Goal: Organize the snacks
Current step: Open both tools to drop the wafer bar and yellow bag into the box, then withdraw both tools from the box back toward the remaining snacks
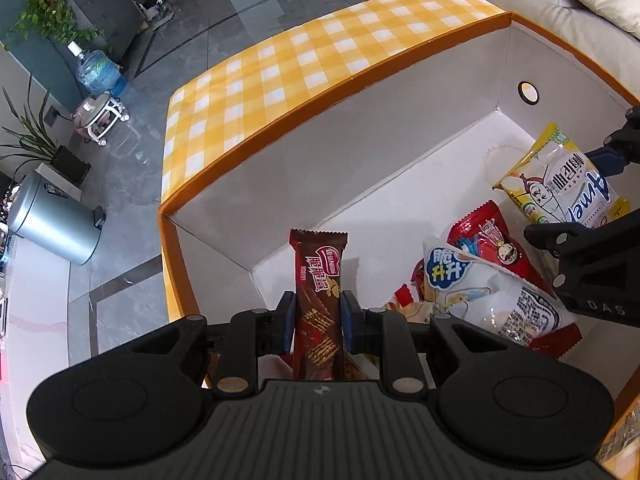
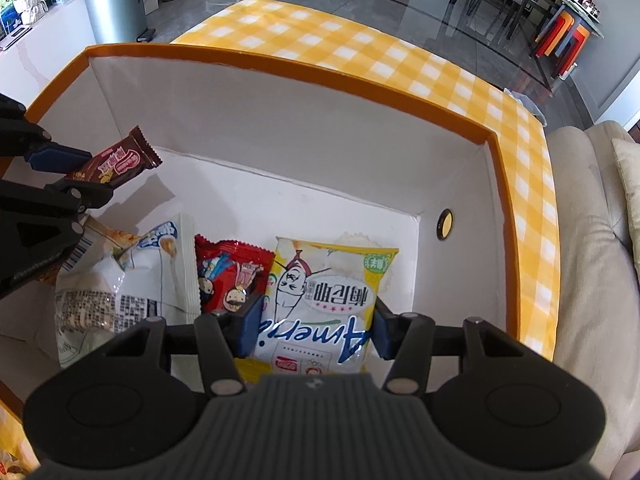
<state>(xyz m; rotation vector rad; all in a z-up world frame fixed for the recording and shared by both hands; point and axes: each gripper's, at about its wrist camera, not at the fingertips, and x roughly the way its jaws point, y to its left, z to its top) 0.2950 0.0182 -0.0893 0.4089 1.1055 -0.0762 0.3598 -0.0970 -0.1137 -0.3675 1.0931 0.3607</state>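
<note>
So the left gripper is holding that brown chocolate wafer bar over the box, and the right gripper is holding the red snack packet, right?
Not quite. The left gripper does hold the brown chocolate wafer bar over the box, but the right gripper holds the yellow-and-white packet, as the right wrist view shows. The red snack packet lies in the box beside it.

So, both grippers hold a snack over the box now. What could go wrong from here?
1. The left gripper pinches the chocolate bar low down, so it may tip on release and land standing against the box wall.
2. The right gripper and its yellow bag hang above the red packet; dropped here, the bag may cover it.
</note>
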